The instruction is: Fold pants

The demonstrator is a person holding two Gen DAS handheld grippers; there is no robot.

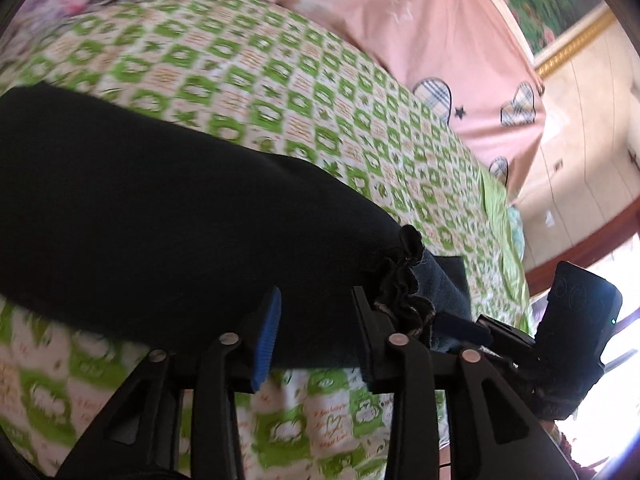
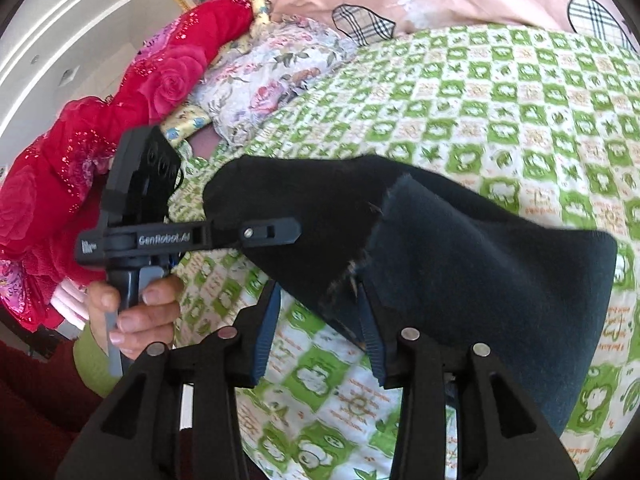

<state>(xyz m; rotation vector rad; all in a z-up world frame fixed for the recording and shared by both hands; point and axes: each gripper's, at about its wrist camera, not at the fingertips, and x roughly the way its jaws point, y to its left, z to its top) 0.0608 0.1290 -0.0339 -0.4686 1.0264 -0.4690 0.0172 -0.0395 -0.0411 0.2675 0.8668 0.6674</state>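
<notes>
Both claws spread: left gripper (image 1: 316, 328) and right gripper (image 2: 320, 332) hang over the folded black fabric pants (image 1: 160, 220), pinching nothing. Pants lie on the green-and-white checked bedsheet (image 1: 280, 80), their ruffled edge touching the left claw's right finger. Pink heart-patch quilt (image 1: 420, 40) behind, red rose blanket (image 2: 120, 100) (bunched) alongside.

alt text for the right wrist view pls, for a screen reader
Right gripper, open, sits at the edge of black pants lying on a green-and-white checked bedsheet. At left, a hand holds the left gripper over the pants; red floral bedding is behind.
</notes>
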